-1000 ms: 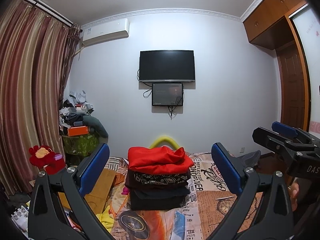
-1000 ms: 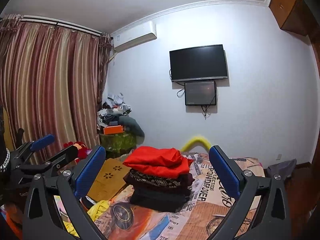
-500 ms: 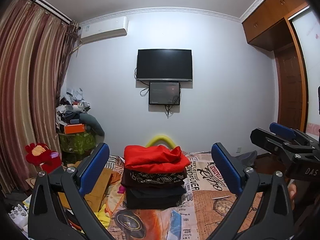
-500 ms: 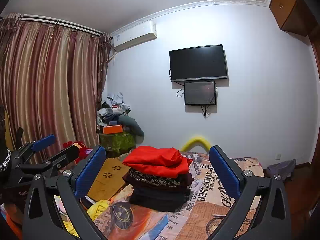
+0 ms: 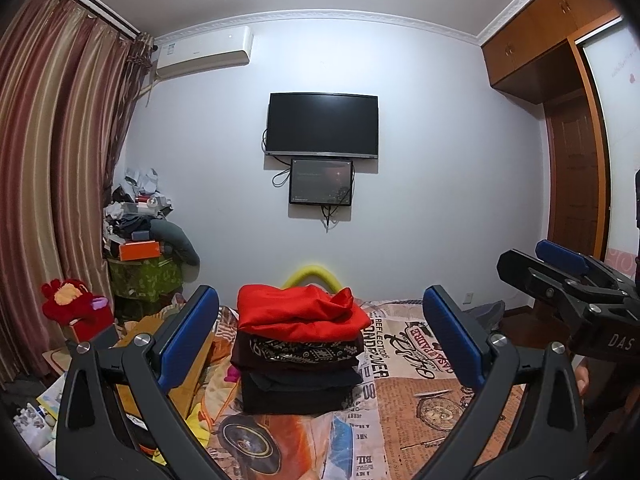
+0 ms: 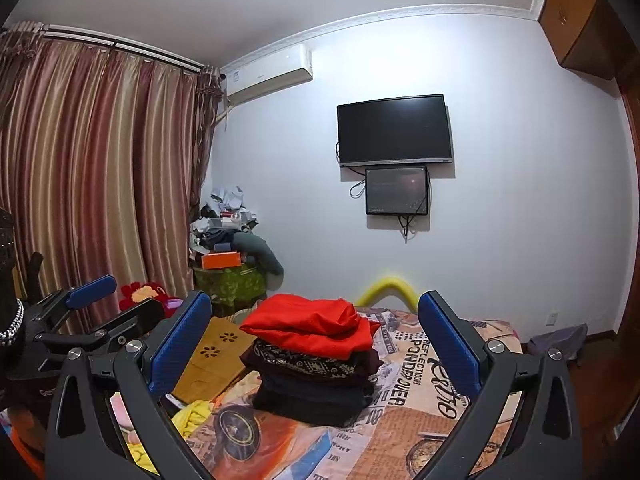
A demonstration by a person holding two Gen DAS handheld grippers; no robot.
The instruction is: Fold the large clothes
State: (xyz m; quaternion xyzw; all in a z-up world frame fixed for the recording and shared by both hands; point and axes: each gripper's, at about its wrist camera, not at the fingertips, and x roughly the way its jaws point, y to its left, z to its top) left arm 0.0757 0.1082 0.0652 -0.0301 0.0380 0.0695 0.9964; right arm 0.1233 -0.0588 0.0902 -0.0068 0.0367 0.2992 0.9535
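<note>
From my left gripper (image 5: 320,340) I look straight down the bed (image 5: 424,396) toward the far wall. Its two blue-padded fingers (image 5: 188,340) are spread wide apart with nothing between them; they hold no cloth. Framed in the gap, well ahead of the fingertips, sits the pile of folded clothes (image 5: 298,356): a red garment (image 5: 298,312) on top, a black-and-white patterned piece (image 5: 300,350) under it, and dark folded items at the bottom, all resting on the printed bedsheet. My right gripper (image 5: 560,280) shows at the right edge, raised above the bed and apart from the pile. On the wall hang a dark television (image 5: 322,126) and a smaller screen (image 5: 321,182) just below it. An air conditioner (image 5: 204,54) is mounted near the striped curtains (image 5: 52,184), and a red plush toy (image 5: 70,310) sits low on the left.

From my right gripper (image 6: 316,348) the same pile (image 6: 312,364) appears between wide-open fingers (image 6: 178,344), again empty and clear of the fabric. The red garment (image 6: 310,324) is the top layer here too, its folds slightly rumpled. A wooden board (image 6: 212,364) lies beside the pile on its left, and some yellow cloth (image 6: 192,416) is bunched near the bed's edge. My left gripper (image 6: 96,304) sits at the left edge, open and holding nothing.
</note>
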